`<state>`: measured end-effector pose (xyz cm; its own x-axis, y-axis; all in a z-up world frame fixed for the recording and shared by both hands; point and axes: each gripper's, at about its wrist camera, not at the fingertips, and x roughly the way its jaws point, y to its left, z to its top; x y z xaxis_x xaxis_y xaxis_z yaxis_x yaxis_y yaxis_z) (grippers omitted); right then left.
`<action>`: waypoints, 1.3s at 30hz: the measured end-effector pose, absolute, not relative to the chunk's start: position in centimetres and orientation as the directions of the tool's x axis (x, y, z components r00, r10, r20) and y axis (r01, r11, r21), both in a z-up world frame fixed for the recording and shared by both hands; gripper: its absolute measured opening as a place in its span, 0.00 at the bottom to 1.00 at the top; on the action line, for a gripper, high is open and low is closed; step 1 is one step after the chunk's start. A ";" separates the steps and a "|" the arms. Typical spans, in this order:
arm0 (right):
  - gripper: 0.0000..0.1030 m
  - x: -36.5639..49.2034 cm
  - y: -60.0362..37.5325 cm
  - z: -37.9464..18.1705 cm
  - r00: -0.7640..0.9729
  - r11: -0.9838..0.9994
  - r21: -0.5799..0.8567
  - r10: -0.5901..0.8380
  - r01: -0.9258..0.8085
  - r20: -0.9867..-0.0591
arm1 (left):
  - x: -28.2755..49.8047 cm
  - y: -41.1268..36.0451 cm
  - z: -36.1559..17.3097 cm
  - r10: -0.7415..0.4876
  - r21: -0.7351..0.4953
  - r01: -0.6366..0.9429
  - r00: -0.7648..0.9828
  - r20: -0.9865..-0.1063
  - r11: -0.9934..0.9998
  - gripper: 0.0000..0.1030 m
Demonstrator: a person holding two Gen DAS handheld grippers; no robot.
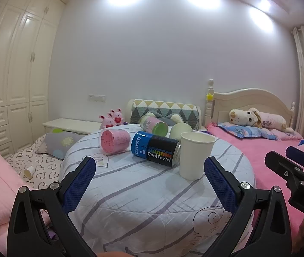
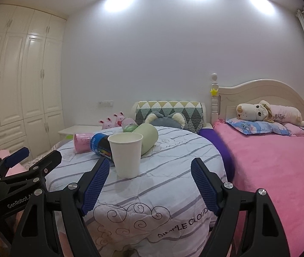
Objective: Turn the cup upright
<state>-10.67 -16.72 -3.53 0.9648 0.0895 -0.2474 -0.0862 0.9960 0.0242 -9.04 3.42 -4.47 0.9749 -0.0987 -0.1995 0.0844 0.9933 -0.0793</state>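
The white paper cup (image 2: 126, 155) stands upright, mouth up, on the striped quilt (image 2: 173, 171), toward its left edge. Just behind it lie a blue CoolTowel can (image 2: 100, 146), a pink container (image 2: 83, 142) and a pale green cylinder (image 2: 148, 137). The right gripper (image 2: 149, 167) hovers short of the cup, jaws spread wide and holding nothing.

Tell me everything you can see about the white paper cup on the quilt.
The paper cup is plain white, looks like thin paper, tapered with a rolled rim. It stands upright, mouth up, apparently empty, on the striped quilt. The blue and black can lies on its side right behind it, touching or nearly so. Neither gripper holds it; both sets of jaws stand open.
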 end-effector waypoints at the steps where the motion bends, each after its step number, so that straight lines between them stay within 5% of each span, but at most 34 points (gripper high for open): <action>1: 0.78 -10.7 -16.7 -3.5 0.965 0.996 0.024 0.089 -0.086 -0.247 | -9.1 3.4 -4.5 -0.099 -0.080 0.085 0.974 -0.201 0.993 0.99; 39: 0.78 -10.6 -16.2 -3.3 0.958 0.996 -0.028 0.074 -0.085 -0.278 | -9.0 2.9 -4.3 -0.061 -0.031 0.056 0.976 -0.210 0.998 0.99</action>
